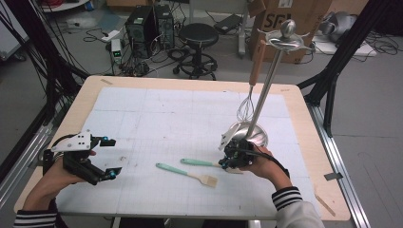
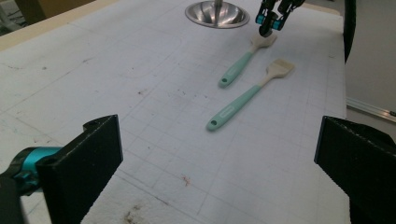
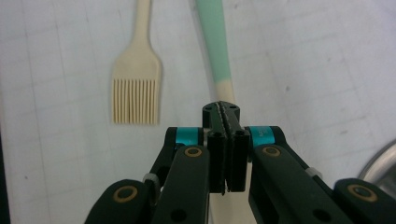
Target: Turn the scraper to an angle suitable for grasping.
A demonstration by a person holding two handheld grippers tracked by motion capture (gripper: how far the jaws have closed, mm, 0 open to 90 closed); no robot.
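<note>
The table [image 1: 304,142] was a light wooden slab with rounded corners, covered by a white gridded mat [image 1: 157,118]. Beyond its far edge lay a grey floor [image 1: 375,118]. A black round stool [image 1: 198,35] stood there on a ringed base, with two dark computer towers [image 1: 149,23] to its left amid tangled cables and a white power strip [image 1: 115,47]. A large cardboard box [image 1: 285,14] sat far right. Black frame struts [image 1: 347,52] slanted down at the right.
</note>
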